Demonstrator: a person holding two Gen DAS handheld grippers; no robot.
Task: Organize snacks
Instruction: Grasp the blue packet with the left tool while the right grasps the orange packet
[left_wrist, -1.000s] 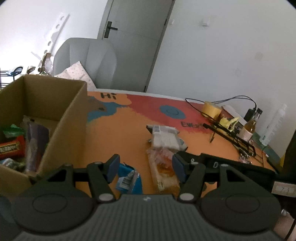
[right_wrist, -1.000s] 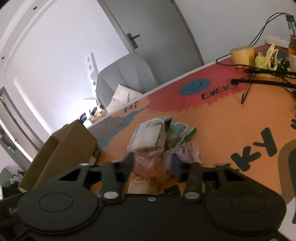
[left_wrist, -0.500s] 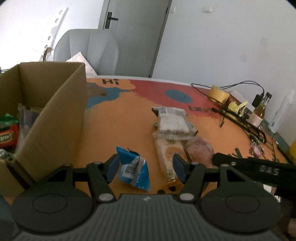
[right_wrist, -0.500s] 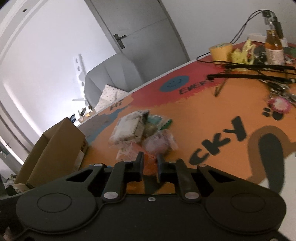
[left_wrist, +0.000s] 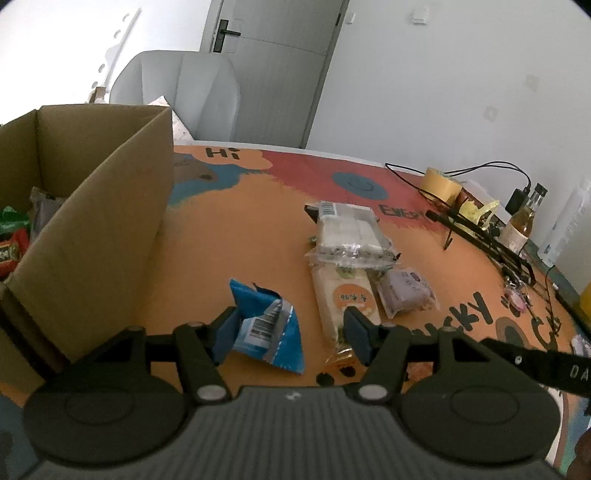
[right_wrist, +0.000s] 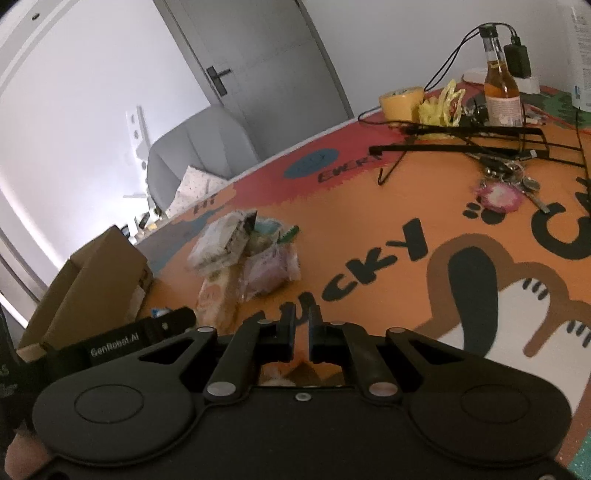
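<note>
Four snack packets (left_wrist: 347, 236) lay loose on the table. One cardboard box (left_wrist: 99, 236) stood there. There was one tape roll (left_wrist: 441, 183) and one glass bottle (right_wrist: 501, 92).

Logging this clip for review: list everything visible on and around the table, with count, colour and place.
cardboard box: 1, brown, table's left, snacks inside
blue packet: 1, blue and silver, beside the box, between the left jaws
white cracker pack: 1, white, clear wrap, top of the pile
orange-label pack: 1, cream and orange, under the cracker pack
purple packet: 1, lilac, right of the orange-label pack
tape roll: 1, yellow, far edge
glass bottle: 1, amber, far right
wire rack: 1, black, near the bottle
keys: 1 bunch, pink fob
table mat: 1, orange and red
chair: 1, grey, behind the table
left gripper: 1, black, open
right gripper: 1, black, nearly closed, nothing visible between the jaws
</note>
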